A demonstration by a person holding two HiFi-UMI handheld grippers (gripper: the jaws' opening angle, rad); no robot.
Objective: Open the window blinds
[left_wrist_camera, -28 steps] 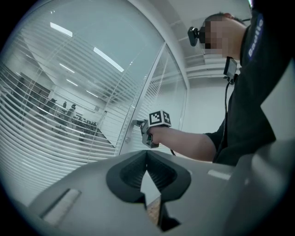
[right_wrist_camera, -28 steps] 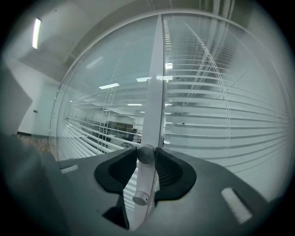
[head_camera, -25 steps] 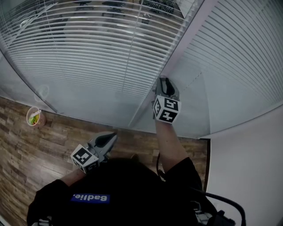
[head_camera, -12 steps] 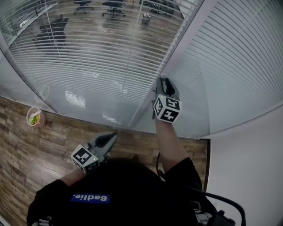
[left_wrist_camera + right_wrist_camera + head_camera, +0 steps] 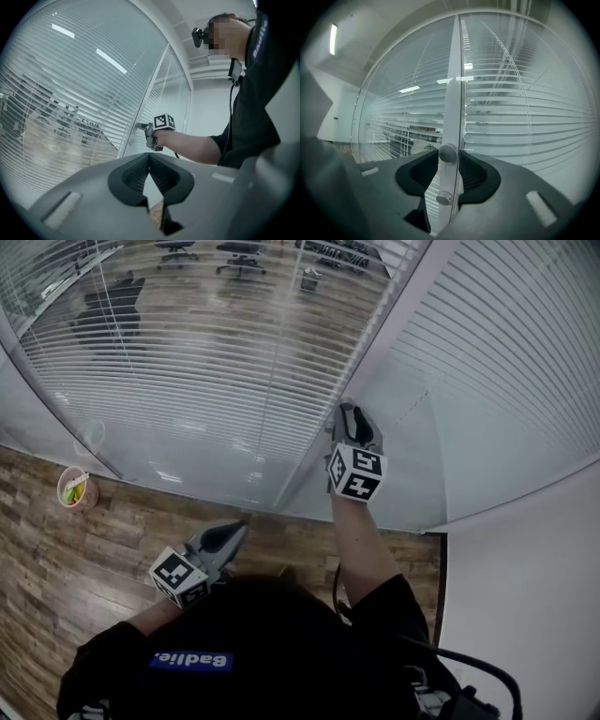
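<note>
Opening slightly, jaws of the right gripper (image 5: 448,161) loosely flank the blind knob (image 5: 447,153) between them; left gripper (image 5: 149,155) hangs closed, empty

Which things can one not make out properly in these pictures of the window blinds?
1. Contents of the small pale cup on the brown wooden floor: head view, too small; only something green shows.
2. The dark office chairs: head view, broken into strips by the white horizontal blind slats in front.
3. Top of the closed white blind on the right: head view, cut off by the upper edge.
</note>
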